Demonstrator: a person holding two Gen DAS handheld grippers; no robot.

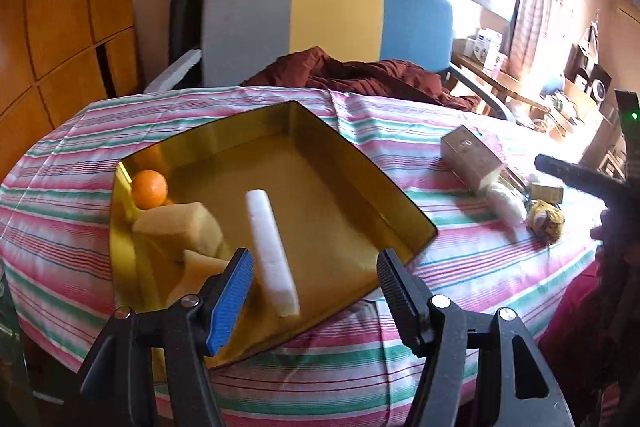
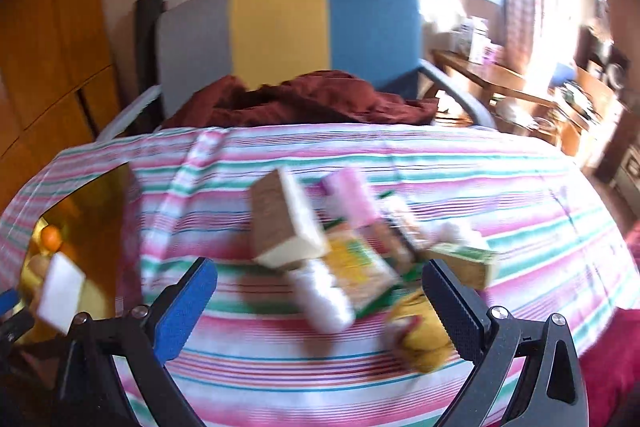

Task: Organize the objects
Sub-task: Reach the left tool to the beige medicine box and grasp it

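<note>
Sorting clutter into tray.
Lying heaped on cloth ahead of right gripper, spread wide, empty; sponge likely soft, light, best pinched across flat sides. Left gripper likewise wide over tray.

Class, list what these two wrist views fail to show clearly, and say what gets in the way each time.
- Right wrist view: the pile of loose items is motion-blurred; labels unreadable.
- Right wrist view: the tray is cut off by the left edge.
- Left wrist view: the sponge piece is partly hidden behind the left gripper finger.
- Left wrist view: the right gripper is cut off by the right edge, jaws unseen.
</note>
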